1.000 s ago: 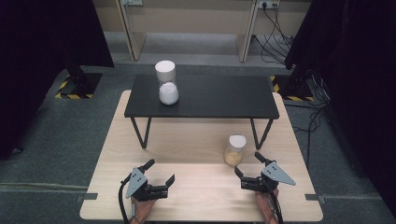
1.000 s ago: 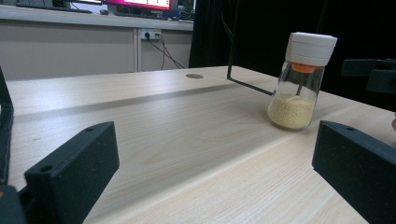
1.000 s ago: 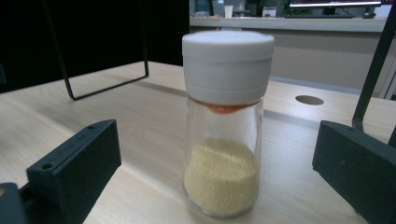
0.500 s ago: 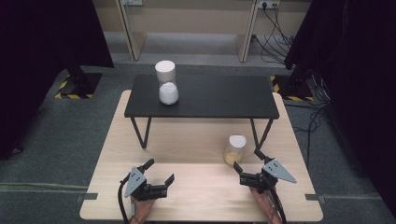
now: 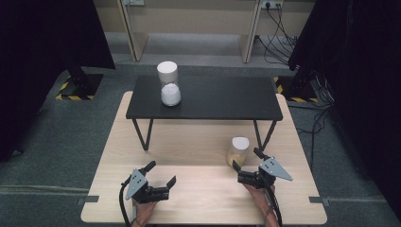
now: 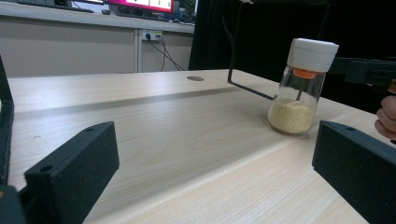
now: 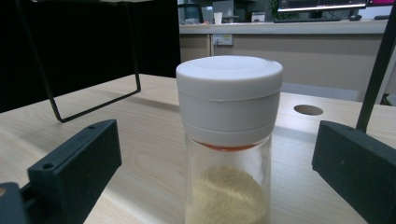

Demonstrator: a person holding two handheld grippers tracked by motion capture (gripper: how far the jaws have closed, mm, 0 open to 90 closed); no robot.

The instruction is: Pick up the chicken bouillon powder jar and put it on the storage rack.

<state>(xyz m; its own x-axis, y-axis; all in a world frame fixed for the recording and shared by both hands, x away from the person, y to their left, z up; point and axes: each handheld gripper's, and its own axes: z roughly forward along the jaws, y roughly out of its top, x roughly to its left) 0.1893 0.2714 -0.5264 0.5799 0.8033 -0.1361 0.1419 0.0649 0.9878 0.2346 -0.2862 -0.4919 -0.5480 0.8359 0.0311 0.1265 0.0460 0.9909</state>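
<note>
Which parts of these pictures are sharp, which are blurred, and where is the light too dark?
High view: soft overall, the black curtains at both sides lose detail in darkness. Left hand-held gripper view: the glass jar with white lid and yellow grains is fairly sharp, near jaws slightly soft. Right hand-held gripper view: the same jar is sharp, the background desk is blurred.
</note>
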